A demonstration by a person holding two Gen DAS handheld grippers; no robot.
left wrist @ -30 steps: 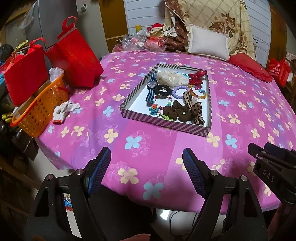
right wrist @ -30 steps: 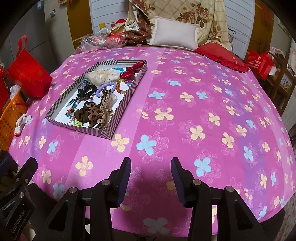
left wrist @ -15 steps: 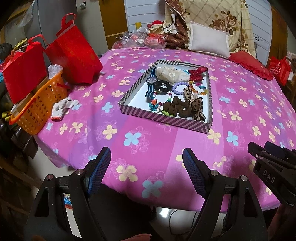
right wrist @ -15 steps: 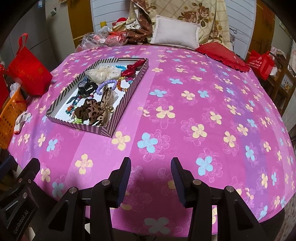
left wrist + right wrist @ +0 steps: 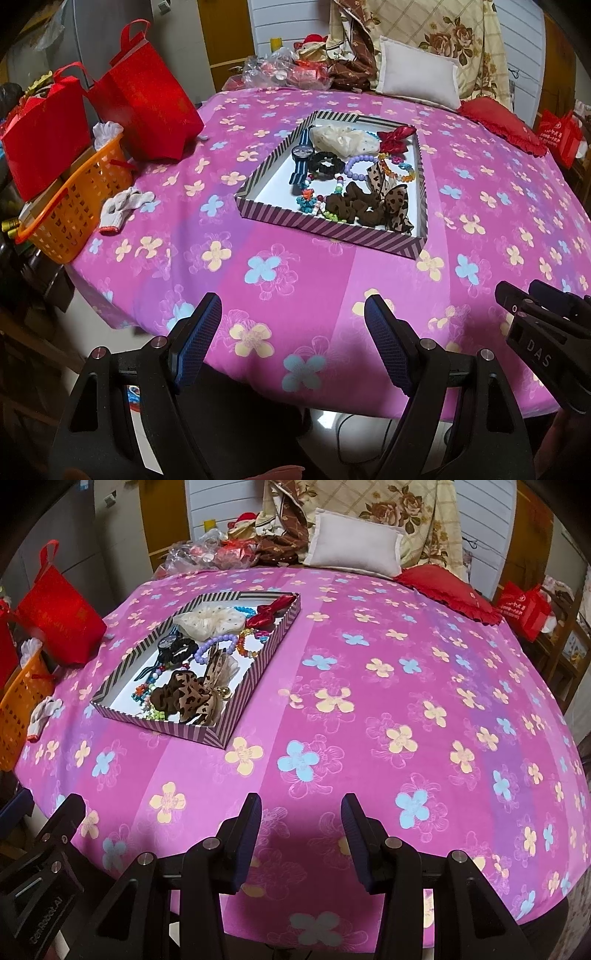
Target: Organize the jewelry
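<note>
**Both grippers closing on the tray, nothing held**

Since a second ago: both cameras have eased forward, and the striped tray point(image 5: 369, 236) sits larger and lower in both views. Tray contents unchanged.

State now:
- Left gripper point(image 5: 291, 343): fingers wide apart, empty, hovering over the near edge of the pink flowered worktop point(image 5: 295, 266).
- Right gripper point(image 5: 301, 834): fingers apart, narrower gap, empty, also at the near edge, tray off to its left.
- All jewelry lies inside the tray, jumbled; pieces touch and overlap. None lies out on the cloth.

That fits either a pile waiting to be sorted or items already gathered in, so I won't call the stage.

If picking from the pile:
- Come in from above, one piece per grasp.
- The bead strings lie against the brown scrunchie point(image 5: 360, 208), so snagging is likely; lift slowly and check nothing trails.
- Tray is light card; judge it will slide if dragged sideways.

Count, as far as I can resolve:
- 1 watch point(image 5: 302, 153), striped strap
- 3 scrunchies: cream point(image 5: 341, 138), black point(image 5: 327, 164), brown
- 1 red bow point(image 5: 395, 138)
- 1 leopard-print bow point(image 5: 391, 195)
- 1 purple bead bracelet point(image 5: 360, 164)
- 1 orange/multicolour bracelet point(image 5: 400, 171)
- Mixed bead strand(s) point(image 5: 308, 199) at the near-left; tangled, number unclear
</note>
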